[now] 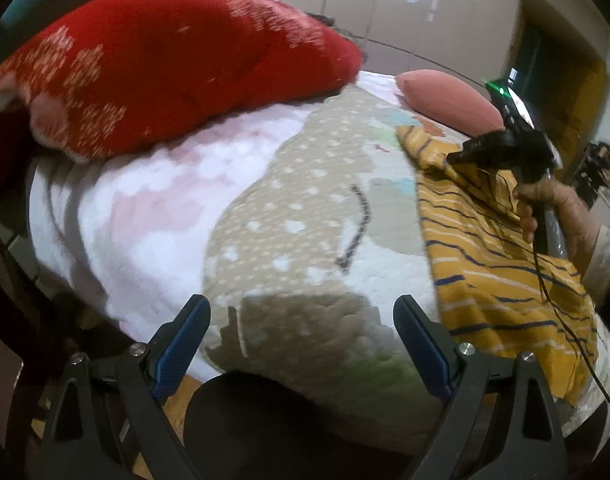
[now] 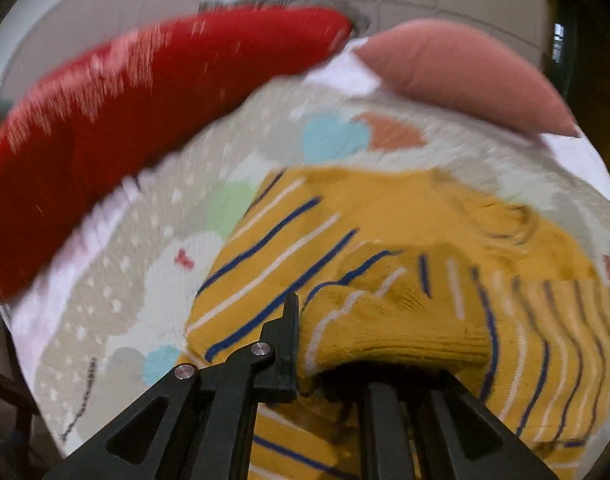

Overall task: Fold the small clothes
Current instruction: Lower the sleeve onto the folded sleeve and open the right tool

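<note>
The left gripper [image 1: 301,344] hangs spread wide with nothing between its blue-padded fingers, above the soft quilted bed cover [image 1: 289,216] printed with dots and pastel shapes. The right gripper [image 2: 305,344] is clenched on a ribbed cuff of the mustard-yellow knitted garment with blue and white stripes [image 2: 385,320], which lies rumpled on the cover near a plush red blanket [image 2: 125,92] and a pink pillow [image 2: 457,76].
</note>
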Demonstrator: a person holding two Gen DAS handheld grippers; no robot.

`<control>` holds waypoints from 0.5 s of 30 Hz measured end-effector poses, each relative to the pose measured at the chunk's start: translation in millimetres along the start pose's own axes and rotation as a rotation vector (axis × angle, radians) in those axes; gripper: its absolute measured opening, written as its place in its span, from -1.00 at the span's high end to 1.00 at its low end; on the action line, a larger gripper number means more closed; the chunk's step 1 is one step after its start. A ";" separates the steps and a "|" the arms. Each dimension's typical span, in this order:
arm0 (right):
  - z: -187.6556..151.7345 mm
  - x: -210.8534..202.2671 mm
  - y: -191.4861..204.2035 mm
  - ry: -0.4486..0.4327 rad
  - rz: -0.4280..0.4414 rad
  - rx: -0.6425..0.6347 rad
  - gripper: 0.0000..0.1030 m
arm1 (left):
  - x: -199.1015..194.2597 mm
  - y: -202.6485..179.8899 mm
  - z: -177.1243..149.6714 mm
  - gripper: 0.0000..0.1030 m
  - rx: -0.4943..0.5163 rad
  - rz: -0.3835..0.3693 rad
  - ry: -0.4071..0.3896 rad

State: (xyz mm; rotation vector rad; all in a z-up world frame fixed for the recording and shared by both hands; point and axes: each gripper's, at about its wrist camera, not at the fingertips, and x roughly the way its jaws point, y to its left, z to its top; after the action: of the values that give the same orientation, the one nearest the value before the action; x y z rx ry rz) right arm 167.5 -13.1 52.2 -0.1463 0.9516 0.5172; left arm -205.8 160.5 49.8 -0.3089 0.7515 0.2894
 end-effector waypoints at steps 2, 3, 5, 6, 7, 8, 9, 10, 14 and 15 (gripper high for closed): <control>-1.8 6.1 10.2 -0.002 0.007 -0.021 0.18 | 3.1 8.9 -2.0 -0.79 -0.029 -0.001 0.009; -0.9 8.3 15.7 -0.006 0.006 -0.027 0.01 | 4.4 11.4 -2.8 -0.79 -0.038 -0.001 0.013; 1.5 6.8 28.5 -0.018 0.009 -0.056 -0.25 | 7.1 14.5 -4.3 -0.79 -0.053 -0.001 0.022; 2.9 4.9 33.6 -0.023 0.011 -0.073 -0.41 | 7.6 14.6 -5.3 -0.79 -0.057 -0.005 0.025; 3.1 3.1 42.7 -0.030 0.004 -0.105 -0.47 | 7.5 13.9 -6.4 -0.79 -0.058 -0.008 0.026; 1.8 2.2 55.5 -0.038 -0.022 -0.162 -0.54 | 7.4 12.2 -7.2 -0.79 -0.055 -0.009 0.025; 0.9 2.8 65.7 -0.040 -0.050 -0.210 -0.57 | 6.9 11.1 -7.6 -0.79 -0.051 -0.010 0.024; -2.6 5.4 83.1 -0.039 -0.099 -0.298 -0.58 | 5.8 8.8 -8.3 -0.79 -0.043 -0.012 0.022; -27.6 20.5 138.6 0.004 -0.191 -0.590 -0.60 | 0.3 2.4 -9.2 -0.79 -0.023 -0.029 0.012; -32.8 24.0 147.3 0.006 -0.209 -0.637 -0.60 | -2.2 1.6 -9.7 -0.79 -0.020 -0.031 0.009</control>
State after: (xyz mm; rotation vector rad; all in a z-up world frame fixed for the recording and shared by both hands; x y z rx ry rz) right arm 83.4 112.3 29.0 -0.8120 0.7395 0.6112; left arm -213.9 158.0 44.4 -0.3402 0.7525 0.2666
